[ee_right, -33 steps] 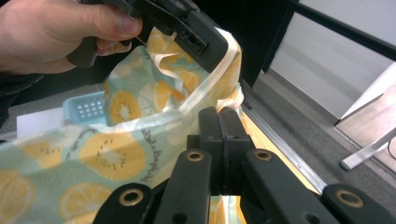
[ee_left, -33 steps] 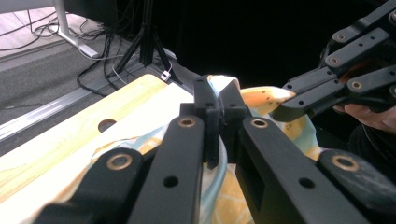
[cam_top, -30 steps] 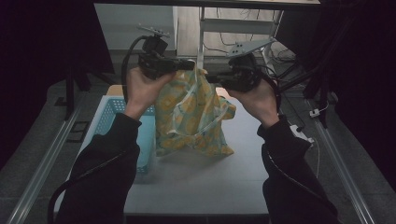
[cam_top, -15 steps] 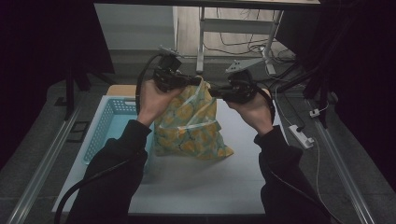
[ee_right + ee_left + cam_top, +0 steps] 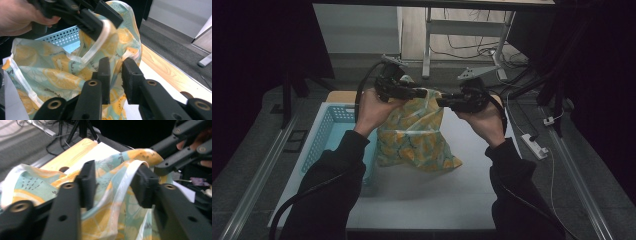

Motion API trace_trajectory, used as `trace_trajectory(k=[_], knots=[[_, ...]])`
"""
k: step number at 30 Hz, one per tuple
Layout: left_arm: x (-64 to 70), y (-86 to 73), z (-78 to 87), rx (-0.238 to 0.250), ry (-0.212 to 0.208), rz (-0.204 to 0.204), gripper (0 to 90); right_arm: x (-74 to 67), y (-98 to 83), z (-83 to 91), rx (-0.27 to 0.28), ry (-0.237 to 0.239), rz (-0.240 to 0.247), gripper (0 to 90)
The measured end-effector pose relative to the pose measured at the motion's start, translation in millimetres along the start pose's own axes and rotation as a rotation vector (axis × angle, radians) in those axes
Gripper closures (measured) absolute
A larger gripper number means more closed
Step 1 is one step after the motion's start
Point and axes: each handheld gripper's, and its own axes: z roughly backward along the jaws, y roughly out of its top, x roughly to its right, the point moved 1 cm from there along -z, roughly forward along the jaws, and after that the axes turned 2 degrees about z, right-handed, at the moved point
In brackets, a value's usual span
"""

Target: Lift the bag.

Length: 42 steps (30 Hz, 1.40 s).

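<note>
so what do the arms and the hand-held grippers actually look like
Both arms wear long dark sleeves, leaving the hands bare. The left hand-held gripper and the right hand-held gripper are matte black, each with two flat jaw bars pierced by brass-ringed holes and ending in blocky black pads. Each carries a grey three-cornered plate on top, and a black cable trails from the left one.

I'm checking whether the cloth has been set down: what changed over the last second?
Both grippers, left and right, lowered the lemon-print cloth until its bottom rested on the table. Their jaws have just been opening, with the cloth's top edge between them. The blue basket stayed put.
</note>
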Motion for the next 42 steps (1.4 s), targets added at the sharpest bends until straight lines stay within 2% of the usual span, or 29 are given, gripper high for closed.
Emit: trace_trajectory(k=[4, 9, 15, 18, 24, 27, 33, 42], knots=[[2.1, -3.6, 7.0, 0.004, -0.017, -0.007, 44.3, -1.8, 1.9, 2.2, 0.009, 0.0, -0.006, 70.9], [6.0, -8.9, 7.4, -0.011, 0.01, -0.051, 35.9, -3.6, 2.4, 1.1, 0.007, 0.0, -0.012, 64.9], [8.8, -11.9, 7.0, -0.004, 0.027, -0.078, 25.5, -4.3, 0.7, -1.3, 0.005, 0.001, -0.024, 57.2], [9.8, -12.5, 8.4, -0.007, 0.031, -0.079, 18.1, -3.9, -0.3, -2.0, 0.007, 0.004, -0.031, 53.5], [12.3, -13.8, 14.7, -0.021, 0.034, -0.096, 10.7, -5.0, -2.1, -3.3, 0.009, 0.008, -0.038, 46.3], [12.3, -16.1, 18.4, -0.027, 0.022, -0.093, 5.2, -5.5, -2.4, -2.9, 0.014, 0.01, -0.041, 43.9], [8.7, -25.2, 28.7, -0.007, 0.025, -0.076, 1.5, -5.6, -1.7, 2.1, 0.026, 0.005, -0.044, 39.6], [6.1, -44.2, 47.7, -0.033, 0.043, -0.067, 0.0, -6.8, -7.2, 1.8, 0.018, 0.012, -0.04, 36.2]])
